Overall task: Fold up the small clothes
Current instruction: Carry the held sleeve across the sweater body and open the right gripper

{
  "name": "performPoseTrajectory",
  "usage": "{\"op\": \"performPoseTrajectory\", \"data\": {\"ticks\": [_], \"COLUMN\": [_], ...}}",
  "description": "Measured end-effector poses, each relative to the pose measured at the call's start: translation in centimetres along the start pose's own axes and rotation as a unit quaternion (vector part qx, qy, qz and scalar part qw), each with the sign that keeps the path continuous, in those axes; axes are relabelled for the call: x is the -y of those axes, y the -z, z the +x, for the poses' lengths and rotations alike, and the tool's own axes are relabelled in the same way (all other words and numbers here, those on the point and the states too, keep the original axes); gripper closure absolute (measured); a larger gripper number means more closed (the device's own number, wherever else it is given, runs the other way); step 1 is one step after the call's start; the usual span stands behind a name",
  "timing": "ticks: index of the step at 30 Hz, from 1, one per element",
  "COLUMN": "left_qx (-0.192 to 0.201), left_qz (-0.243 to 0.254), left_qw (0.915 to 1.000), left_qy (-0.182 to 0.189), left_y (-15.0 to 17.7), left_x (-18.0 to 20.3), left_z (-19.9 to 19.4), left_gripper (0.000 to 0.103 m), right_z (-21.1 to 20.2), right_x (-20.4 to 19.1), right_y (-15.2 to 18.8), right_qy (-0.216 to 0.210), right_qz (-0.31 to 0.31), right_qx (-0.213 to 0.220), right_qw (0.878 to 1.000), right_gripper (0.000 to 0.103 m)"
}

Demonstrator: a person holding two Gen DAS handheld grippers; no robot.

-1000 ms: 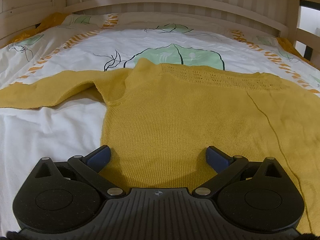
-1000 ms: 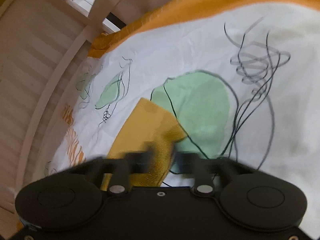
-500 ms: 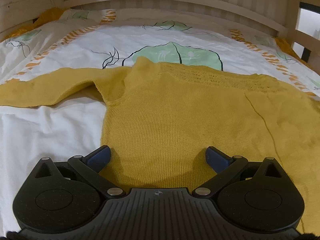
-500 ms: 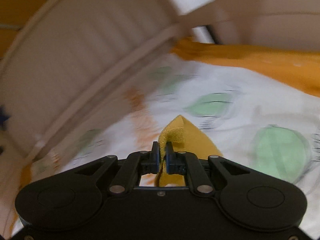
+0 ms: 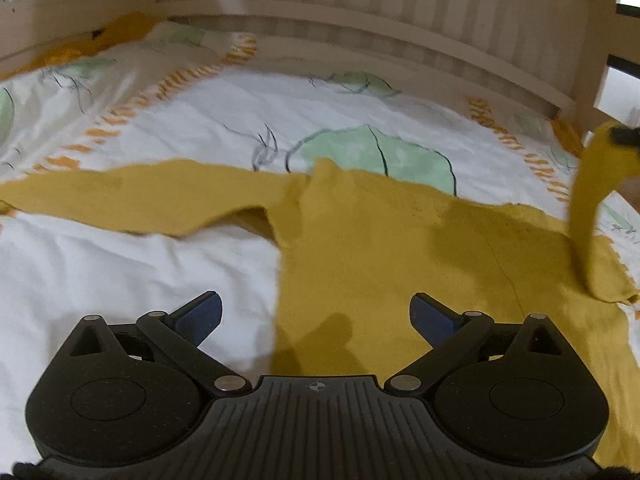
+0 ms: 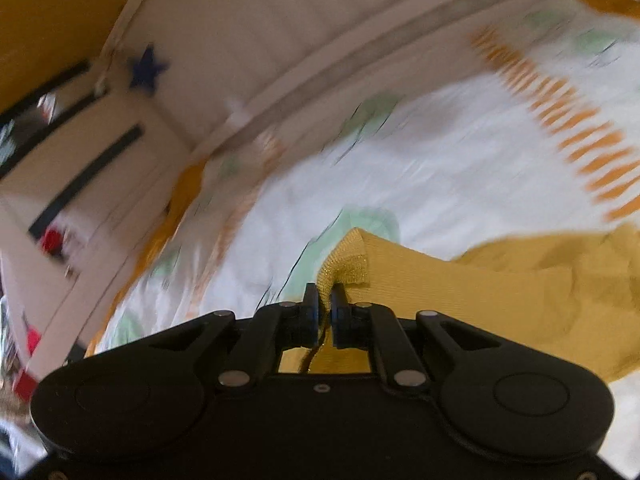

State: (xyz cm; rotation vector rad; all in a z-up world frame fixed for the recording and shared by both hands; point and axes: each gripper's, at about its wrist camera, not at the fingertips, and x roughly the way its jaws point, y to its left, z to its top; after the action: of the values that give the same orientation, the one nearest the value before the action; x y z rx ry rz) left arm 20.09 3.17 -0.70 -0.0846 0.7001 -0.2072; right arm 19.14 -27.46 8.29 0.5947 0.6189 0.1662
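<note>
Since half-second ago, your right gripper point(image 6: 325, 306) lifted sleeve point(image 5: 592, 200) off bed point(image 5: 120, 264), pinching cuff at 3 o'clock. Left gripper point(image 5: 316, 314) spread, hovering over sweater point(image 5: 380, 248) hem. Knit soft, limp, stretchy; hold cuff edge.

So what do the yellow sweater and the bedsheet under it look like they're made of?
Sweater: looks like a soft matte knit, wool or acrylic I can't tell; ribbed stitches show on the cuff pinched in the right gripper. Bedsheet: likely thin woven cotton, matte, printed, finely wrinkled.
</note>
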Motion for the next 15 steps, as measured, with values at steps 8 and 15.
{"op": "performPoseTrajectory", "data": {"ticks": [8, 15], "left_qx": [-0.018, 0.012], "left_qz": [-0.005, -0.017], "left_qw": [0.9996, 0.9993], "left_qy": [0.022, 0.032], "left_y": [-0.7, -1.7], "left_x": [-0.5, 1.5], "left_z": [-0.6, -0.9], "left_gripper": [0.004, 0.005], "right_z": [1.8, -3.0], "right_x": [-1.4, -1.3], "right_y": [4.0, 7.4], "right_qy": [0.019, 0.116], "right_qz": [-0.048, -0.153], "right_qx": [-0.010, 0.070], "right_qw": [0.999, 0.979], "right_gripper": [0.068, 0.012]}}
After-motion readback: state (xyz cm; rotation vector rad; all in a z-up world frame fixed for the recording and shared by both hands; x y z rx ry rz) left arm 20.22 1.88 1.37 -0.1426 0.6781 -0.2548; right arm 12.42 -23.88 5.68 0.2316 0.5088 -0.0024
